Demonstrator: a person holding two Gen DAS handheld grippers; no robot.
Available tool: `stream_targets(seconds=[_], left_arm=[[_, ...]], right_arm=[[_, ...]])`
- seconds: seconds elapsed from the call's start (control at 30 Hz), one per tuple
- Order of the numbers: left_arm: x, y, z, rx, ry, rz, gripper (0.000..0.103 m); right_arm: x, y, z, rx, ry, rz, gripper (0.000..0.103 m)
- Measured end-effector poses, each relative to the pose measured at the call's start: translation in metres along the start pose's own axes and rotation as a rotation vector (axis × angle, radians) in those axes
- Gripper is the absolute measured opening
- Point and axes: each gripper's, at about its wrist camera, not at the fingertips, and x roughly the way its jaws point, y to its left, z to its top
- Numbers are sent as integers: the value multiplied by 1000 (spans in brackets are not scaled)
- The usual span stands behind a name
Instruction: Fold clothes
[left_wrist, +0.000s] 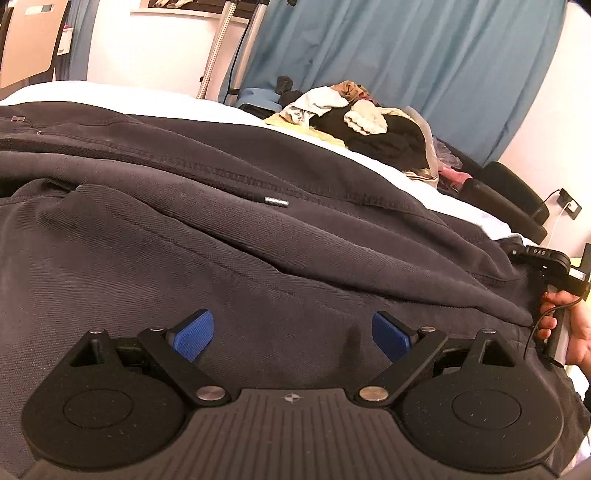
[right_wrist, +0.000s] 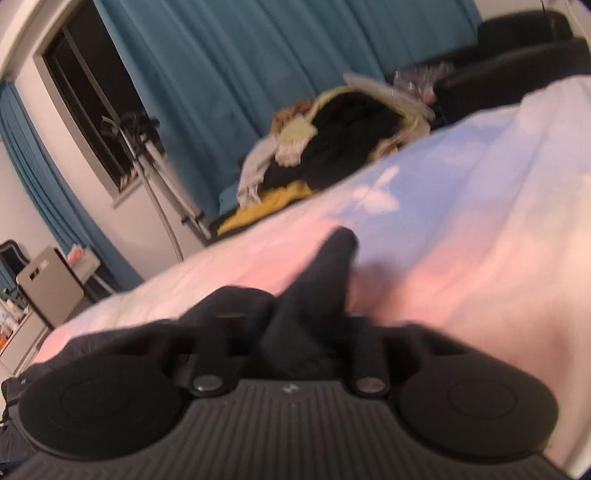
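- Left wrist view: left gripper jaws apart over the dark garment on the bed.
- Right gripper jaws clamped on its dark cloth.
- Clothes pile at the bed's far edge.

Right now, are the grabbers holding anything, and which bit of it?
The right gripper is shut on a bunched fold at the edge of the dark garment. The left gripper is open over the same garment, holding nothing.

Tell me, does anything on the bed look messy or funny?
Yes. A jumbled heap of clothes sits at the far edge of the bed, unfolded, black, white and yellow pieces tangled together. Nearer, the dark hoodie lies rumpled in big ridges, not flat, and a bunched tip of it pokes up from the shut right gripper.
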Motion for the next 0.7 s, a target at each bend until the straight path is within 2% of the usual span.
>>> stream_targets(seconds=[0.07,0.23,0.4,0.53,0.63,0.7], left_arm=[[-2,1,0,0,-5,1,94],[-11,-1,1,22,-44,12,94],[-13,-3,3,35,-55,7,94],[-7,-4,2,47,-38,16,94],[-2,-4,2,49,-26,22,94],[0,-5,2,51,-24,24,94]], right_arm=[[-3,-1,2,44,-34,-41,4],[-15,8,10,69,-212,-88,3],[-20,12,19,117,-284,-224,3],[-12,-7,16,149,-258,-267,4],[5,-23,0,111,-189,-315,12],[10,-34,-8,140,-175,-303,13]])
